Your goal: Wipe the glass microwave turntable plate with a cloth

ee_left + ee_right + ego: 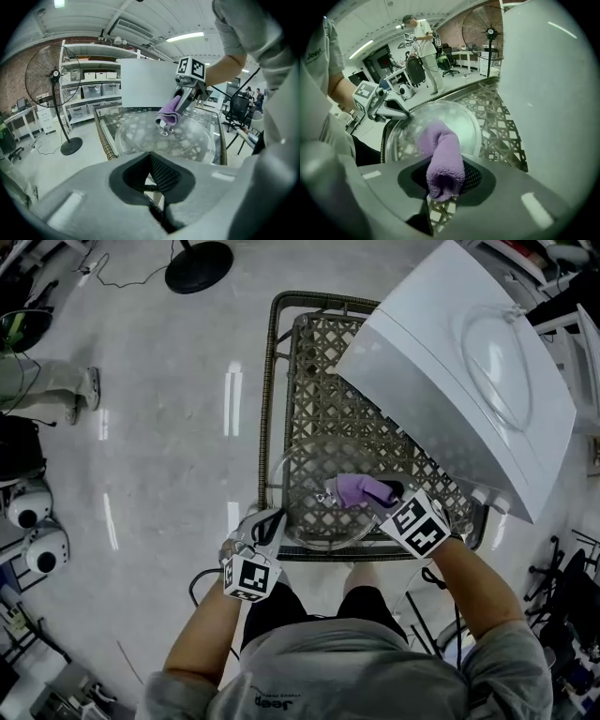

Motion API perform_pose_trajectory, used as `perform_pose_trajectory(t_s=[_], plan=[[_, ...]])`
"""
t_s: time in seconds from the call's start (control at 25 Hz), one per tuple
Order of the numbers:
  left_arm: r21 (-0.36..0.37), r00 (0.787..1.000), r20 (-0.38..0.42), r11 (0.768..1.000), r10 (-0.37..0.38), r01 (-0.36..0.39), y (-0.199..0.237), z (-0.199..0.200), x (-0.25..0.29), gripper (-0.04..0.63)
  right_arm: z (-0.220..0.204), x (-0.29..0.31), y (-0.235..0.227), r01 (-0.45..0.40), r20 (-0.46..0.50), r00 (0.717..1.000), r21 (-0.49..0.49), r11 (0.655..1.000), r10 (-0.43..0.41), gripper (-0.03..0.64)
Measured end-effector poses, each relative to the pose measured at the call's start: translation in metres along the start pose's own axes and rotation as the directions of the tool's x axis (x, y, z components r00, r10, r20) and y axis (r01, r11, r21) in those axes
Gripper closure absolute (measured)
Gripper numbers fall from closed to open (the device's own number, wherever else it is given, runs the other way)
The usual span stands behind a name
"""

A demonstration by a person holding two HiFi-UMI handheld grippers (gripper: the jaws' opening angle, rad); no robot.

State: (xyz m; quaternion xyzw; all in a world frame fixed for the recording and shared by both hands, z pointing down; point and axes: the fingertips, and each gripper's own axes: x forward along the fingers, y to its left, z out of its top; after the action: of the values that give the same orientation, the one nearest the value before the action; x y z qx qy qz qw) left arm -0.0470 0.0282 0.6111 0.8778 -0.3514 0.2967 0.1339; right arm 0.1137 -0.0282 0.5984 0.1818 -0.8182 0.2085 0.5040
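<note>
Purple cloth (354, 489) on glass plate (300, 474), wicker counter (319, 352).
I've R gripper (380, 493) fingers clamped on cloth; L gripper (269, 519) fingers pinching plate rim.

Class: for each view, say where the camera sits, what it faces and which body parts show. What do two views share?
Head view: on the head, looking down at plate, left gripper and right gripper; both forearms show.
Left gripper view: on the left gripper, facing across the plate; right forearm shows.
Right gripper view: along the held cloth; left forearm shows.
Both gripper views share plate and cloth.
</note>
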Motion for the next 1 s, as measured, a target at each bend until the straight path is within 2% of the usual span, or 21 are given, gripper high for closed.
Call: perform_pose_trajectory(t_s=[0.28, 0.44, 0.52, 0.6, 0.76, 0.84, 1.0], plan=[[-0.01, 1.0, -0.005, 1.0, -0.008, 0.008, 0.001, 0.001, 0.002, 0.595, -0.025, -0.019, -0.018, 0.076, -0.028, 0.997, -0.002, 0.997, -0.076, 0.512], [-0.016, 1.0, -0.004, 1.0, -0.009, 0.009, 0.0, 0.001, 0.002, 0.595, -0.019, -0.02, -0.013, 0.07, 0.002, 0.998, -0.009, 0.997, -0.07, 0.514], [-0.012, 1.0, -0.002, 1.0, -0.004, 0.004, 0.0, 0.001, 0.001, 0.595, -0.007, -0.017, 0.003, 0.02, 0.055, 0.998, -0.014, 1.0, -0.019, 0.514], [-0.008, 1.0, 0.001, 1.0, -0.002, 0.002, 0.0, 0.001, 0.001, 0.595, 0.009, -0.009, 0.031, -0.077, 0.113, 0.991, -0.007, 0.997, 0.077, 0.514], [-0.009, 1.0, 0.008, 1.0, -0.007, 0.007, -0.001, 0.002, 0.002, 0.595, 0.04, 0.018, 0.088, -0.253, 0.181, 0.951, -0.012, 0.967, 0.251, 0.514], [-0.011, 1.0, 0.012, 1.0, -0.009, 0.009, -0.001, 0.001, 0.002, 0.596, 0.053, 0.03, 0.103, -0.282, 0.196, 0.94, -0.017, 0.959, 0.28, 0.514], [-0.012, 1.0, 0.021, 1.0, -0.012, 0.013, -0.001, 0.002, 0.001, 0.597, 0.065, 0.051, 0.104, -0.243, 0.172, 0.955, -0.023, 0.97, 0.243, 0.515]])
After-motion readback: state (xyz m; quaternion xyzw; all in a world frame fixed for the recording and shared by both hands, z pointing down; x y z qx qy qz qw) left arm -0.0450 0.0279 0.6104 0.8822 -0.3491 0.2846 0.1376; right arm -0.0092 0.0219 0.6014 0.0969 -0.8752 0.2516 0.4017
